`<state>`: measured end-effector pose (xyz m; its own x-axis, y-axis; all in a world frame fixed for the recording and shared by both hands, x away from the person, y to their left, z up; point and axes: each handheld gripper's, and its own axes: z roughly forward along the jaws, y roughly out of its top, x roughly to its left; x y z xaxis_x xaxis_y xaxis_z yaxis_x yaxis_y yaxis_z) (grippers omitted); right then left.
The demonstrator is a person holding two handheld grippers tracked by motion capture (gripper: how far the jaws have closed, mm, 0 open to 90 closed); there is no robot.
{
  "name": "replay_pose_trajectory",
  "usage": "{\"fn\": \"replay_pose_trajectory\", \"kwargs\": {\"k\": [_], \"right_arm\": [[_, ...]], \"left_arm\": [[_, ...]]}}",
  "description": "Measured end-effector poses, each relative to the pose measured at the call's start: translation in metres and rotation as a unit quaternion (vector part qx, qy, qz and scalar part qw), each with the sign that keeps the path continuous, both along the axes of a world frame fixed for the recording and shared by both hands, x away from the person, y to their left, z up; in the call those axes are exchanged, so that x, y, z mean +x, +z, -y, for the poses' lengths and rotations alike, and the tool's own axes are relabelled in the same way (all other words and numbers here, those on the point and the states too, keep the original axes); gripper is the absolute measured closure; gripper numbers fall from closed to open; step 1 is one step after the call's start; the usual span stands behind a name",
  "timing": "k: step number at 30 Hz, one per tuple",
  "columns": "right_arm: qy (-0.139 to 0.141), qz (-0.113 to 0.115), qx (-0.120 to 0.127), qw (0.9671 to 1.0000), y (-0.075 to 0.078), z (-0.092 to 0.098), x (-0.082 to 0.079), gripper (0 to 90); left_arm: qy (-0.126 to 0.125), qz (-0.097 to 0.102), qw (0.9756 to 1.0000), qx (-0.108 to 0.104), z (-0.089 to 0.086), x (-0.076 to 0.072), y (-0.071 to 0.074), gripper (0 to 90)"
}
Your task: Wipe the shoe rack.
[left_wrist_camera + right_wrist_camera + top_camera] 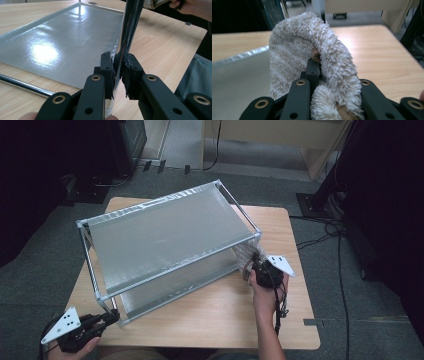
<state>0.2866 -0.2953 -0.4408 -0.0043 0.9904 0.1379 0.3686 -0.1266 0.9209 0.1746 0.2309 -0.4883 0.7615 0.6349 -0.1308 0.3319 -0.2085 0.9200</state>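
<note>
Fluffy terry cloth was bunched up between the jaws of your right gripper [329,82], so you had the towel [312,57] clamped with a thick fold, held just off the rack's right end [250,252] and above the table [280,320]. Your left gripper [120,75] was closed on the chrome upright post [130,25] at the rack's near corner, pads squeezing it from both sides, with the grey fabric shelf [62,47] stretching away ahead of it.

Stuff that could've bitten you from there, as I see it:

- That towel grip looked lumpy and off-centre. Most of the cloth hung over one jaw, so a quick swing could've let it slide out and drop on the table.
- Loose pile near the frame could've snagged on the rail [240,212] just beside your right gripper and tugged the whole rack [165,235].
- The post was shiny and round, so the pads could've slipped or twisted on it if the rack got yanked, and then it would've skated across the wood.
</note>
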Motion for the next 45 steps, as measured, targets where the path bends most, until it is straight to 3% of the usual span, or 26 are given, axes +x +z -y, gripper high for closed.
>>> {"fn": "replay_pose_trajectory", "kwargs": {"k": [4,8,12,16,19,23,27,28,29,31,33,37,41,45], "right_arm": [[0.0,0.036,-0.001,0.9993,0.021,-0.003,-0.01,74.9],[0.005,0.031,-0.016,0.9994,0.019,-0.005,-0.01,74.9],[0.004,-0.018,-0.011,0.9998,-0.008,0.001,-0.002,74.8],[0.003,-0.086,-0.027,0.9959,-0.046,0.002,0.005,74.8],[0.001,-0.102,-0.023,0.9945,-0.063,0.002,0.006,74.8],[0.001,-0.089,-0.018,0.9959,-0.052,0.001,0.003,74.8],[0.006,-0.042,-0.013,0.999,-0.024,-0.001,-0.004,74.8],[0.009,-0.013,-0.01,0.9998,-0.008,-0.001,-0.008,74.7],[0.009,-0.013,-0.01,0.9998,-0.008,-0.001,-0.008,74.7],[0.01,0.013,-0.017,0.9997,0.004,-0.002,-0.012,74.7],[0.01,0.018,-0.022,0.9996,0.009,-0.002,-0.013,74.6],[0.013,-0.007,-0.027,0.9995,-0.006,-0.001,-0.01,74.5],[0.01,-0.052,-0.017,0.9985,-0.036,0.004,-0.004,74.4],[0.012,-0.093,-0.02,0.9954,-0.063,0.007,0.0,74.2]], "left_arm": [[-0.004,0.0,1.0,-0.002,-0.001,0.0,-0.001,79.7],[-0.005,0.0,1.0,-0.004,-0.002,0.0,-0.001,79.6],[-0.005,0.0,1.0,-0.005,-0.002,0.0,-0.001,79.6],[-0.006,-0.003,0.9999,-0.008,-0.002,0.001,-0.002,79.6],[-0.006,-0.003,0.9999,-0.008,-0.002,0.001,-0.002,79.5],[-0.007,-0.004,0.9999,-0.009,-0.002,0.001,-0.002,79.5],[-0.007,-0.003,0.9999,-0.009,-0.002,0.001,-0.002,79.5],[-0.008,-0.003,0.9999,-0.009,-0.002,0.001,-0.002,79.5],[-0.008,-0.003,0.9999,-0.009,-0.002,0.001,-0.002,79.5],[-0.008,-0.003,0.9999,-0.009,-0.002,0.001,-0.002,79.4],[-0.008,-0.003,0.9999,-0.009,-0.002,0.001,-0.002,79.4],[-0.007,-0.004,0.9999,-0.009,-0.002,0.001,-0.003,79.4],[-0.006,-0.004,0.9999,-0.011,-0.002,0.001,-0.003,79.3],[-0.006,-0.006,0.9999,-0.013,-0.002,0.001,-0.004,79.2]]}}
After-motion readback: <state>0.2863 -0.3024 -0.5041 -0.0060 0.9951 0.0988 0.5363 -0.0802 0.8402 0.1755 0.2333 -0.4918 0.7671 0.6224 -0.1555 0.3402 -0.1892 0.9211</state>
